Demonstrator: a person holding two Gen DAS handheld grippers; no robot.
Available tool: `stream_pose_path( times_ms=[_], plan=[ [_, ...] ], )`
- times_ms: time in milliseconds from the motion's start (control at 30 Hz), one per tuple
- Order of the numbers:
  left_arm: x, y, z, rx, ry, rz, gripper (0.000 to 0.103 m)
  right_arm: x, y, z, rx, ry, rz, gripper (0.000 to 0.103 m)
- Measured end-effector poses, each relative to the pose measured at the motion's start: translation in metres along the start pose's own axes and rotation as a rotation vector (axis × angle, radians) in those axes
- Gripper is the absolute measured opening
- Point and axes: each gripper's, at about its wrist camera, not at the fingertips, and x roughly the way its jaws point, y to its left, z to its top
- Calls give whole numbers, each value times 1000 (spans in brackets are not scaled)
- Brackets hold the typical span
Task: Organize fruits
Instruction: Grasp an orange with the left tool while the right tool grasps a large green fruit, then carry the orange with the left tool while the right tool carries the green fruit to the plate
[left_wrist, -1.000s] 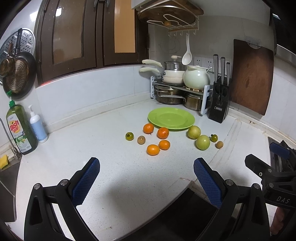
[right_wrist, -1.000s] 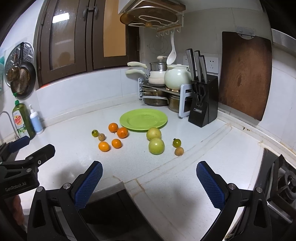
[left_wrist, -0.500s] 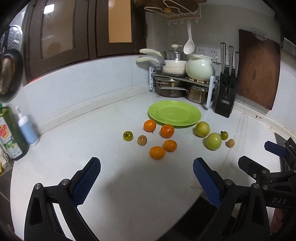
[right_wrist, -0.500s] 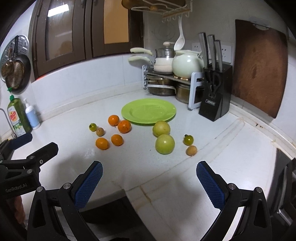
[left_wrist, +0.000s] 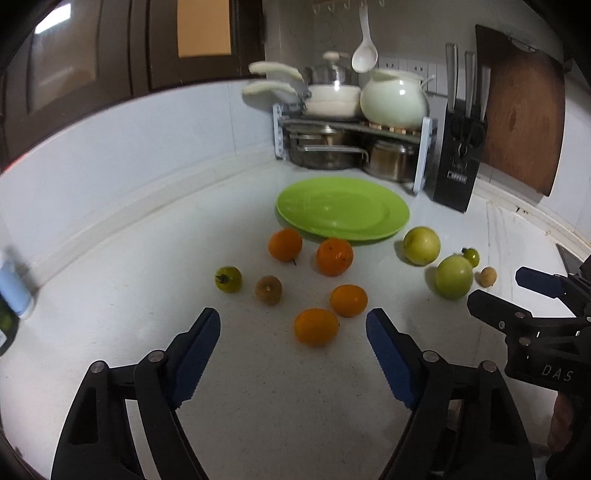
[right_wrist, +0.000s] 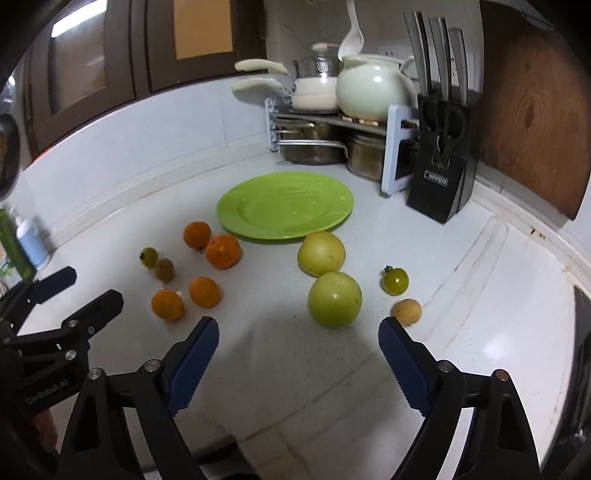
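The left gripper (left_wrist: 293, 328) and right gripper (right_wrist: 298, 338) are showing black frames with silver screws. Ridged blue pads are lining their fingers (left_wrist: 201, 341). White lettering is marking each body.

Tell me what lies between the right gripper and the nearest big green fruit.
Only bare white countertop, shown in the right wrist view. The right gripper, its jaws closing with nothing between them, sits just short of the green fruit.

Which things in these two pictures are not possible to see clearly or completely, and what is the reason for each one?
- Dish soap bottle, both views: cut by the left edge and blurred, label unreadable.
- Brown cutting board, right wrist view: right part lost in the dark lens rim.
- Lower pots in the rack, left wrist view: partly hidden by the shelf and frame.
- Small brown fruit, left wrist view: too small and soft to identify.
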Motion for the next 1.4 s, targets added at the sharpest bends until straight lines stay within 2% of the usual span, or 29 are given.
stream_pose_path(
  times_ms=[167, 367, 633, 867, 1033, 1167, 1400],
  plan=[
    [24, -3, -2, -22, 61, -23, 75, 20, -4, 5, -12, 40, -8, 80],
    [41, -10, -3, -46, 100, -10, 70, 43, -17, 11, -17, 78, 9, 76],
    [59, -16, -6, -76, 169, 17, 59, 67, -29, 13, -42, 125, 45, 71],
    [65, -17, -5, -85, 185, 34, 47, 78, -34, 14, -51, 145, 67, 64],
    [66, -18, -6, -86, 189, 18, 39, 80, -35, 15, -52, 144, 63, 59],
    [67, -20, -6, -72, 183, 20, 38, 81, -37, 14, -53, 144, 51, 51],
    [64, -20, -5, -69, 167, 25, 38, 79, -39, 15, -41, 156, 68, 51]
  ],
)
